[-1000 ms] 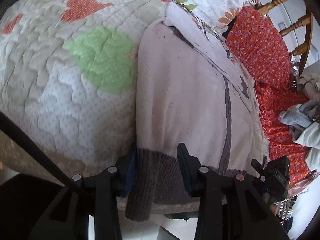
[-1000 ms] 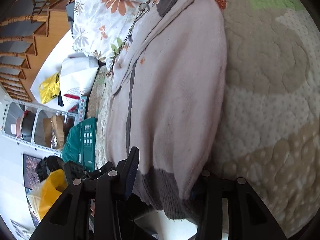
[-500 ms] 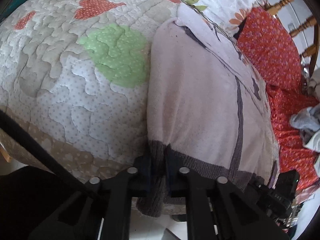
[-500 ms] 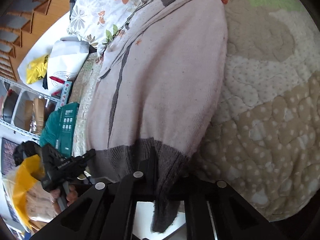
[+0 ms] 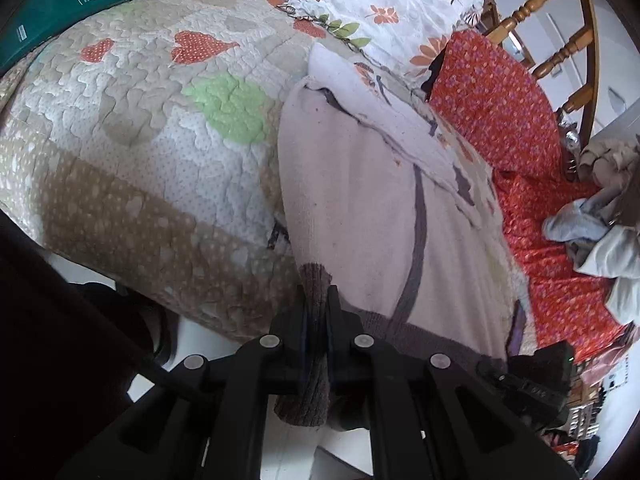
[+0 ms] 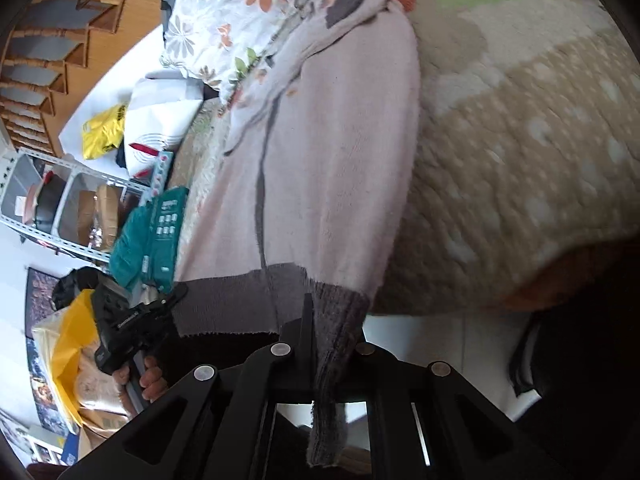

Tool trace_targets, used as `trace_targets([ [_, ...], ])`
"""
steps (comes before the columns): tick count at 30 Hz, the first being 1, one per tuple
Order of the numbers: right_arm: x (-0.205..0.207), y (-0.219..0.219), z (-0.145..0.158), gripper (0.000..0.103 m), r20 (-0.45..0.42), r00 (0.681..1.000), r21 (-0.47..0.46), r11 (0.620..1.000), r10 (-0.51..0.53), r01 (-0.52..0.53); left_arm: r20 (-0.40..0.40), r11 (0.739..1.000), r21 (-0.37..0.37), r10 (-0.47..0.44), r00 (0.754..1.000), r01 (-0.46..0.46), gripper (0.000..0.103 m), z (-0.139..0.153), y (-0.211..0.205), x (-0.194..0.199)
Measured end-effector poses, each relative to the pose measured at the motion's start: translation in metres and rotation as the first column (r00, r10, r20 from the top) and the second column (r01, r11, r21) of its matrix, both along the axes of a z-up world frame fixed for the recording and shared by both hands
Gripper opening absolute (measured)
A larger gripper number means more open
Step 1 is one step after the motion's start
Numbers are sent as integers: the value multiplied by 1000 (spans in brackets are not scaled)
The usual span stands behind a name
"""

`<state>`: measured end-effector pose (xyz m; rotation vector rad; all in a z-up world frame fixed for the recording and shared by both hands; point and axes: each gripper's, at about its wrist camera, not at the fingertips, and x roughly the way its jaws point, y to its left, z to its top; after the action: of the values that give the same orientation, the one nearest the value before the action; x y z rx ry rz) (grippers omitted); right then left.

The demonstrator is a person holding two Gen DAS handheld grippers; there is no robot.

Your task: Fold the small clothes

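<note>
A pale pink knit sweater [image 5: 360, 184] with a grey ribbed hem lies lengthwise on the quilted bed [image 5: 132, 152]. My left gripper [image 5: 318, 320] is shut on the hem's left corner, and ribbed fabric hangs down between the black fingers. In the right wrist view the same sweater [image 6: 332, 152] stretches away from me. My right gripper [image 6: 328, 320] is shut on the hem's other corner, with a strip of hem dangling below the jaws. The hem is lifted off the bed's near edge. A hand holding the left gripper [image 6: 132, 328] shows at the lower left of the right wrist view.
A floral pillow [image 5: 384, 12] and a red patterned cloth [image 5: 500, 108] lie beyond the sweater. Loose grey and white clothes [image 5: 596, 240] are piled at the right. A green box [image 5: 68, 0] rests at the far left. Wooden chair rails [image 5: 560, 12] and a metal shelf [image 6: 52, 204] stand around the bed.
Both grippers went from open around the hem to shut on it. Both then drew back and lifted, pulling the hem off the bed edge.
</note>
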<state>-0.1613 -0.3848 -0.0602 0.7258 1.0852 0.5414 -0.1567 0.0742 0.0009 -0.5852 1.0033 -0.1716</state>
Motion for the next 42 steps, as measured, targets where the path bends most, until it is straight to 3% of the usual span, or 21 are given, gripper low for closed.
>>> trace_targets([
  [3, 10, 2, 15, 4, 35, 999, -11, 1000, 27, -26, -7, 1000, -4, 17, 1000, -17, 6, 4, 6, 12],
  [6, 31, 11, 52, 4, 111, 991, -55, 997, 68, -62, 29, 999, 22, 30, 999, -31, 6, 23, 13, 36],
  [13, 129, 21, 121, 5, 249, 968, -113, 993, 5, 24, 72, 994, 67, 85, 994, -90, 7, 51, 20, 162],
  [17, 194, 12, 122, 5, 211, 974, -69, 993, -80, 96, 45, 995, 38, 94, 995, -96, 7, 47, 16, 227],
  [24, 281, 6, 98, 5, 118, 985, -94, 986, -125, 136, 14, 994, 94, 60, 998, -61, 7, 27, -4, 299],
  [27, 311, -5, 90, 7, 111, 983, -16, 989, -144, 147, 27, 996, 29, 84, 996, -84, 9, 24, 4, 326],
  [28, 320, -12, 88, 11, 124, 977, 13, 985, -172, 172, 35, 995, 9, 100, 994, -101, 14, 24, 8, 331],
  [29, 328, -19, 87, 16, 135, 969, 26, 978, -208, 206, 51, 991, -3, 137, 989, -137, 28, 27, 14, 334],
  [31, 337, -31, 84, 59, 147, 950, 5, 961, -274, 276, 81, 979, 25, 201, 976, -203, 52, 35, 20, 337],
  [32, 339, -33, 84, 62, 148, 946, -6, 956, -289, 293, 89, 975, 40, 215, 973, -219, 60, 38, 21, 337],
  [34, 343, -38, 84, 62, 148, 945, -29, 954, -292, 299, 100, 972, 71, 217, 971, -225, 62, 42, 22, 337],
  [38, 339, -34, 87, 62, 162, 949, -100, 952, -271, 290, 97, 966, 174, 175, 980, -189, 63, 41, 14, 336],
  [42, 333, -31, 91, 61, 188, 950, -141, 950, -249, 277, 64, 965, 215, 138, 988, -149, 63, 34, 10, 328],
])
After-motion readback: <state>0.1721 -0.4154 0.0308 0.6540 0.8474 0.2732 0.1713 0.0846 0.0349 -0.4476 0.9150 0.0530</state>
